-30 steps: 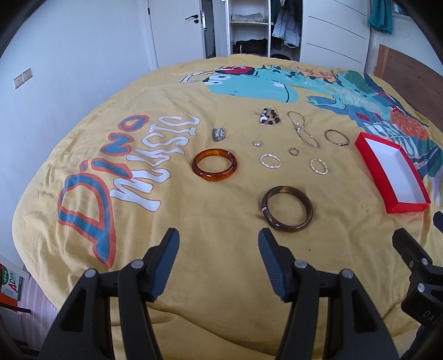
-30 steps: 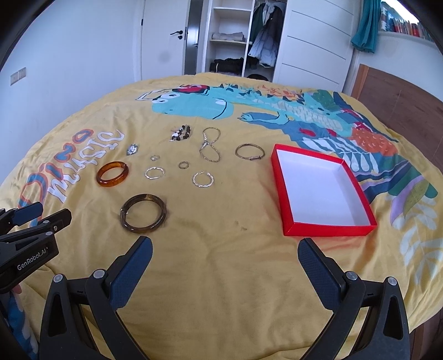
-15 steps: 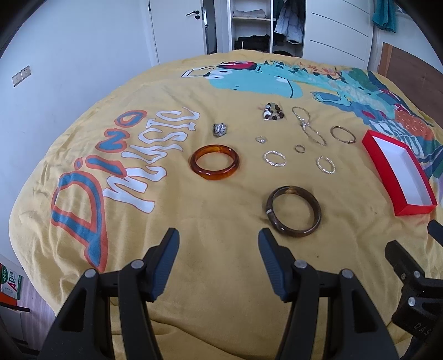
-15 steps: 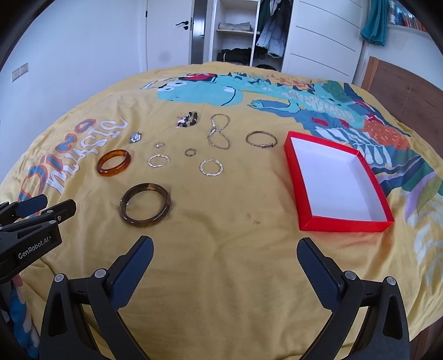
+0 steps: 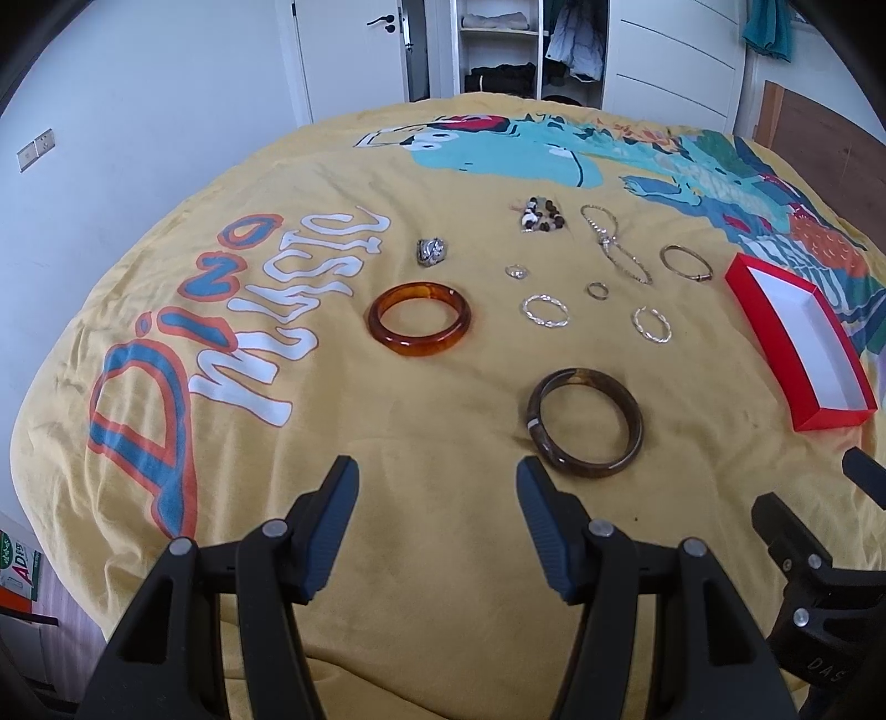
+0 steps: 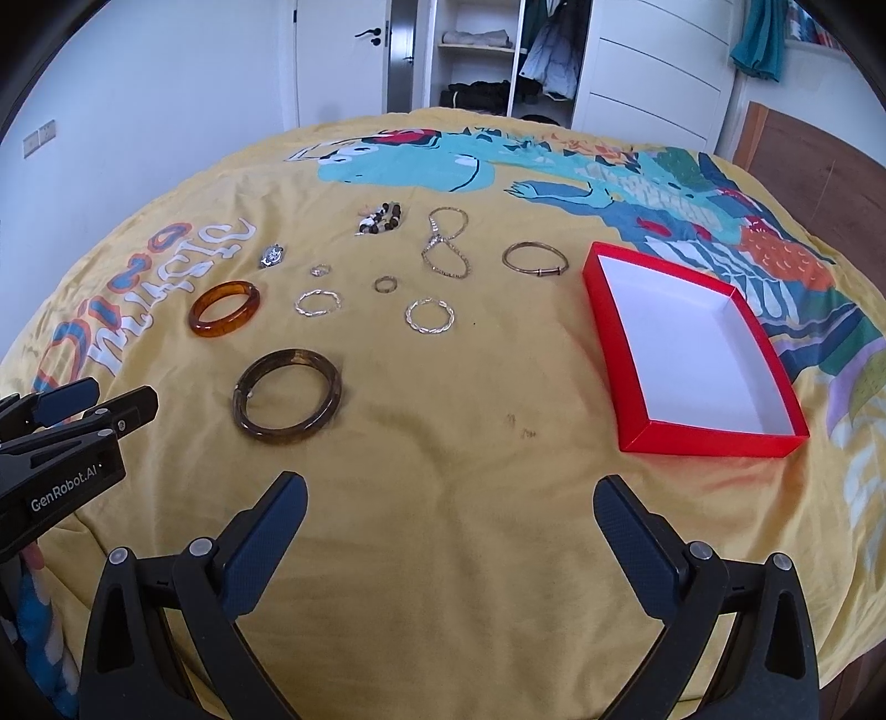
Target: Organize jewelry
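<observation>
Jewelry lies spread on a yellow bedspread. A dark brown bangle (image 5: 585,422) (image 6: 287,403) lies nearest, an amber bangle (image 5: 420,318) (image 6: 225,308) to its left. Behind them lie twisted silver hoops (image 5: 545,309) (image 6: 429,316), small rings (image 5: 597,290), a silver chain (image 5: 613,245) (image 6: 444,242), a thin gold bracelet (image 5: 685,263) (image 6: 535,258), a bead bracelet (image 5: 542,215) (image 6: 381,217) and a silver brooch (image 5: 431,250). An empty red box (image 5: 801,338) (image 6: 692,350) lies at the right. My left gripper (image 5: 434,484) and right gripper (image 6: 450,498) are open and empty above the near bed.
The bed's near edge runs just under both grippers. A white wall with a socket (image 5: 36,148) stands at the left. A door and an open wardrobe (image 6: 479,50) stand beyond the bed's far end. A wooden headboard (image 6: 814,160) is at the right.
Both grippers have moved forward and down a little toward the jewelry, so the bangles and box appear nearer. Both jaws stay open. Nothing on the bed has moved.
</observation>
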Motion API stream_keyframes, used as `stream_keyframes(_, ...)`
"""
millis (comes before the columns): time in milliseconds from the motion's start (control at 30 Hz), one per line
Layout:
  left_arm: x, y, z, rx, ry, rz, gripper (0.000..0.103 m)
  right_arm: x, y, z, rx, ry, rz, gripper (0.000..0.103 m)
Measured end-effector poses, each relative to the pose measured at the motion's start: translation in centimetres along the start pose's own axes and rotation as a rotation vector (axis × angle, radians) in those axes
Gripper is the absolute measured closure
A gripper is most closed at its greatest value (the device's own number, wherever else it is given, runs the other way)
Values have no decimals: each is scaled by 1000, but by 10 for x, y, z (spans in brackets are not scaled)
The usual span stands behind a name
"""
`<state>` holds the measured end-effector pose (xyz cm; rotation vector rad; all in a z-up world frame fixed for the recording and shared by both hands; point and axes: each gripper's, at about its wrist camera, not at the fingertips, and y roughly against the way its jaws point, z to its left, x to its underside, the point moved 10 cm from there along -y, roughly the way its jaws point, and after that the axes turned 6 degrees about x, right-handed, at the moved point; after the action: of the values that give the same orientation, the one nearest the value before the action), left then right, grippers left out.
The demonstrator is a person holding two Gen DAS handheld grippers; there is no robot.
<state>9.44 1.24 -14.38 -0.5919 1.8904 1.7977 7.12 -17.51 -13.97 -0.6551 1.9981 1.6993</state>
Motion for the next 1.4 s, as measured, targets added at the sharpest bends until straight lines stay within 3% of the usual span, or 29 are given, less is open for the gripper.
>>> stream_keyframes(733,-2,-10,-3,24,23,10,46,-1,-6,3,-30,4,5,2)
stream_keyframes(1167,-16,-59,-24,118,49,66,46,-24,-26,-7,-146,-54,1,17)
stream_keyframes(1400,-9,-89,-31,112,25,115,47,-30,-49,0,-191,-69,28,19)
